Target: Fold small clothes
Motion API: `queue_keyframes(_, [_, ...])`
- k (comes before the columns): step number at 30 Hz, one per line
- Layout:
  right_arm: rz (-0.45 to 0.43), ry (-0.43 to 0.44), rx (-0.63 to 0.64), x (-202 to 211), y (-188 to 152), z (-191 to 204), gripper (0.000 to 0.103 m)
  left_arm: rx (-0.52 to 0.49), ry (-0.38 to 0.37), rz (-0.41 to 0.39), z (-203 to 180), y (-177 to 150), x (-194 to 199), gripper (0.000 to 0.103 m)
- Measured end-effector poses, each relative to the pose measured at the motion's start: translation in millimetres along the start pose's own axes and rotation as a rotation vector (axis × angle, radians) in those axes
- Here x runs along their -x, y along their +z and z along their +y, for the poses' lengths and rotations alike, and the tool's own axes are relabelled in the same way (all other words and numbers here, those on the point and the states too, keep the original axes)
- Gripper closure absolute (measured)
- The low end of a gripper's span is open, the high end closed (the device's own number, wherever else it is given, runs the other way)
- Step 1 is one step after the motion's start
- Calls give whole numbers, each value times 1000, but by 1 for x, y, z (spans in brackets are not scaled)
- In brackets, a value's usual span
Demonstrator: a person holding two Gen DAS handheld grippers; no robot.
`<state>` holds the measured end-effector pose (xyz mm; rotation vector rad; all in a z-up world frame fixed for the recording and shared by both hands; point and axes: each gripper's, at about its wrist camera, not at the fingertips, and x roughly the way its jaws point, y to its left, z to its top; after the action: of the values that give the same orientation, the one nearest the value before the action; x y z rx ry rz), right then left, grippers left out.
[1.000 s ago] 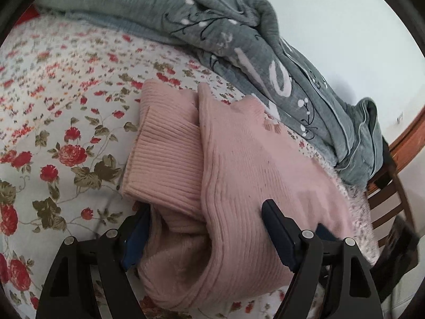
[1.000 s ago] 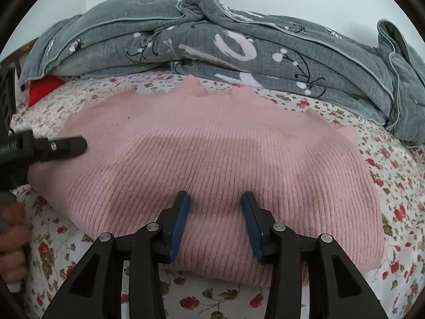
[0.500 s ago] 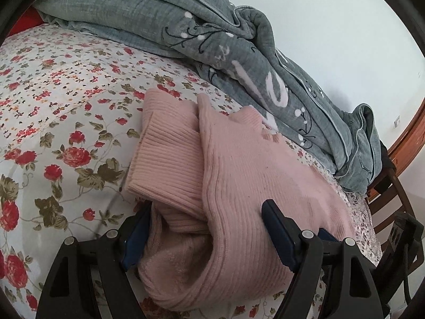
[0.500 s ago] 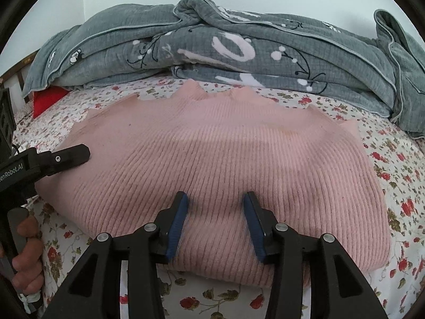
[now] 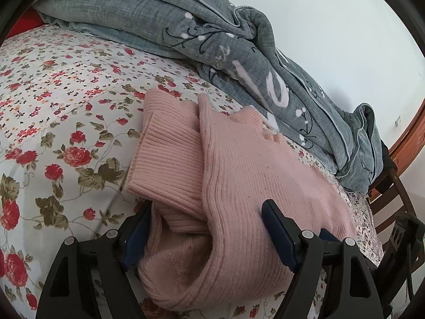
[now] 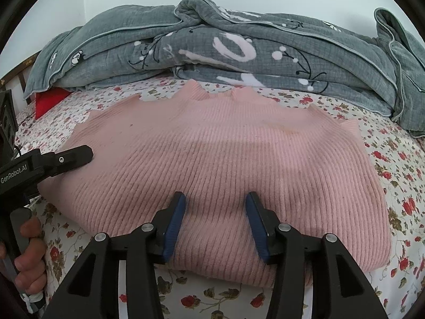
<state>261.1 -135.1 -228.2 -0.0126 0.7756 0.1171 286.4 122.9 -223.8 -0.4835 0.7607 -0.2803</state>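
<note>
Left wrist view: your left gripper [image 5: 204, 236] sits at the sweater's end, jaws spread wide either side of the bunched layers; the pads do not visibly pinch the knit, so treat it as open around the cloth.
Right wrist view: your right gripper [image 6: 215, 223] straddles the near folded edge of the pink ribbed knit sweater [image 6: 212, 164], and its jaws are opening, with a ridge of knit between the blue pads but no longer squeezed.
Sweater's place: it lies folded into a broad flat bundle on the white bed sheet printed with red roses [image 6: 393, 143], near the sheet's front edge, with the rumpled grey quilt with white lettering [image 6: 239, 53] heaped along the far edge behind it.
Left end of the bundle: a ribbed cuff or hem [image 5: 170, 159] pokes out from under the top layer, loose and not squared up.
How it will handle: judge it soft, thick and light; it will sag and stretch if you lift it by one point, and the ribbing gives decent grip rather than slipping.
Where to take hold: pinch through all layers at a folded edge or corner, both ends together, so the stack does not peel apart.
Hidden: the layers beneath the top face, and where the sleeves are tucked, cannot be seen.
Cut off: your hand [image 6: 26, 252] on the left tool's handle shows only in part.
</note>
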Motion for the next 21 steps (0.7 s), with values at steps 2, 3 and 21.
queue_keyframes(2, [0,0,0,0,0,0,55,-5,8,-1,0,0,0,24])
queue_keyframes(3, [0,0,-1,0,0,0,54,-7,12,-2,-1,0,0,24])
queue_keyframes(21, [-2,-1,4,1,1,1,54,-38,57,-8,-6,-1,-1,24])
